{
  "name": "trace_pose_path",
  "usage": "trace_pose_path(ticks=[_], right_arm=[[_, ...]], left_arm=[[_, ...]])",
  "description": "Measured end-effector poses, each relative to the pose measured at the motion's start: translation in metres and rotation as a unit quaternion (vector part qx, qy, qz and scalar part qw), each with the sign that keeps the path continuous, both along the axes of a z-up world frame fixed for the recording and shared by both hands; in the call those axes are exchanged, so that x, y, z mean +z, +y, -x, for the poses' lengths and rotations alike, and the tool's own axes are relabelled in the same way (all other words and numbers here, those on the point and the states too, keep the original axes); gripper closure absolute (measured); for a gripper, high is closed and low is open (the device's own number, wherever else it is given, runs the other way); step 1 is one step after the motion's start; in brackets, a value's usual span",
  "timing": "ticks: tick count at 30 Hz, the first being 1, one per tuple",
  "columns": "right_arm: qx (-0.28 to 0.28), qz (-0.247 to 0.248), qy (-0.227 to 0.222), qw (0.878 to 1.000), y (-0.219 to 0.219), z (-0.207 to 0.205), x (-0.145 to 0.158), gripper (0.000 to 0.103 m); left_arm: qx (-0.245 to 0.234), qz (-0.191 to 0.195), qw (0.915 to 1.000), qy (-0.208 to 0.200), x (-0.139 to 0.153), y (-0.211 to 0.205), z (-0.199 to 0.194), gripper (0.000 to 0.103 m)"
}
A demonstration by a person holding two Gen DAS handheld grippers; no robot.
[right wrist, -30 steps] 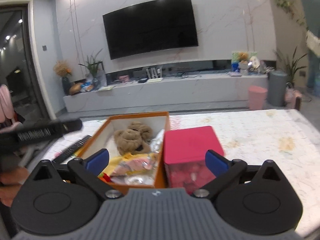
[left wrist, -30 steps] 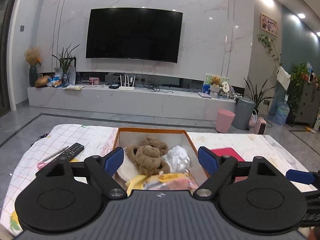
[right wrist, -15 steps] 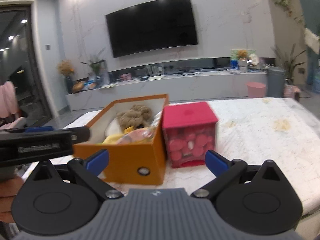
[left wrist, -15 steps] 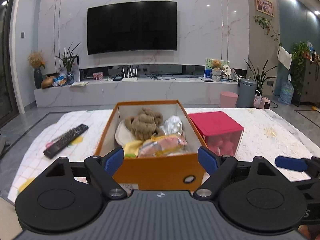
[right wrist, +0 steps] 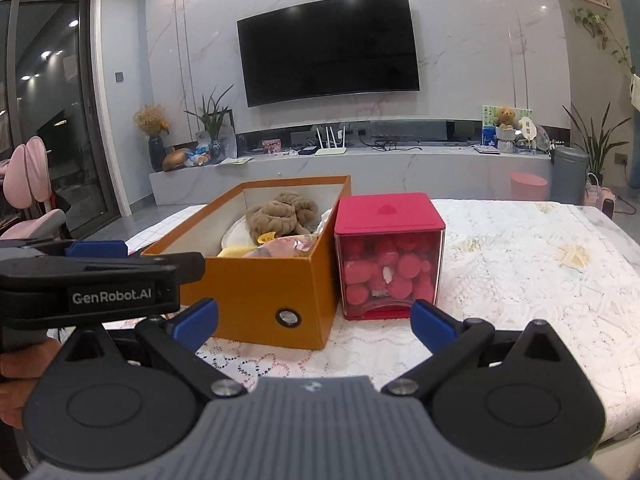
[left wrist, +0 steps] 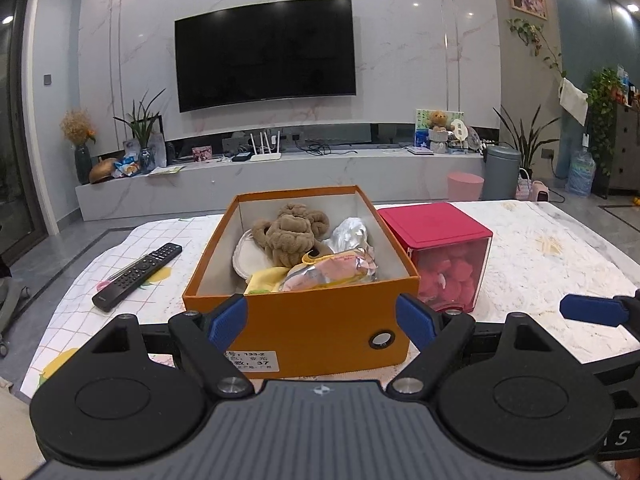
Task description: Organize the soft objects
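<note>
An orange cardboard box [left wrist: 316,332] [right wrist: 256,292] stands on the table. Inside lie a brown plush toy [left wrist: 290,232] [right wrist: 280,214], a white round pad [left wrist: 248,254], a crinkled white bag [left wrist: 350,234], a yellow cloth [left wrist: 264,282] and a pink-and-orange packet [left wrist: 334,270]. My left gripper [left wrist: 322,320] is open and empty, held back in front of the box's near wall. My right gripper [right wrist: 314,320] is open and empty too, level with the gap between the box and a red-lidded clear container [left wrist: 442,256] [right wrist: 390,256] of pink balls.
A black remote [left wrist: 138,276] lies on the checked cloth left of the box. Lace-covered tabletop [right wrist: 520,264] spreads to the right. The left gripper's body [right wrist: 100,280] and a hand [right wrist: 16,364] show at the right wrist view's left edge. A TV wall and low console stand beyond.
Both grippers have pulled back and down from over the box, so its front wall now shows in full. Both stay open; the box's contents have not moved.
</note>
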State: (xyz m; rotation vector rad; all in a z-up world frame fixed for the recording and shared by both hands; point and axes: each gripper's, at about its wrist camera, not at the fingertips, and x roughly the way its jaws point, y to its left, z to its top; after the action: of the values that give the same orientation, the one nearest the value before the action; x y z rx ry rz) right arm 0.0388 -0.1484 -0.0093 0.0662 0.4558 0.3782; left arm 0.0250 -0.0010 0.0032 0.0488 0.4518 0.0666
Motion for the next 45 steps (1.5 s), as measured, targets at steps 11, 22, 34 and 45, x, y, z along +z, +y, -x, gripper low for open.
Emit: trace_pose_path(ticks=[11, 22, 34, 45], right_arm=[[0.0, -0.003, 0.01, 1.0, -0.0038, -0.001, -0.0052, 0.003], [-0.001, -0.005, 0.013, 1.0, -0.0069, -0.0002, -0.0063, 0.003], [0.0, -0.007, 0.014, 1.0, -0.0078, -0.0006, -0.0061, 0.003], [0.002, -0.004, 0.02, 1.0, -0.0049, -0.002, -0.0079, 0.003]], left_arm=[[0.002, -0.001, 1.0, 0.005, -0.0002, -0.0027, 0.0011, 0.005], [0.001, 0.0, 1.0, 0.005, 0.0005, -0.0066, 0.0028, 0.005], [0.002, 0.001, 1.0, 0.007, 0.0009, -0.0083, 0.0033, 0.005], [0.003, 0.003, 0.9999, 0.012, -0.0009, -0.0066, 0.0028, 0.005]])
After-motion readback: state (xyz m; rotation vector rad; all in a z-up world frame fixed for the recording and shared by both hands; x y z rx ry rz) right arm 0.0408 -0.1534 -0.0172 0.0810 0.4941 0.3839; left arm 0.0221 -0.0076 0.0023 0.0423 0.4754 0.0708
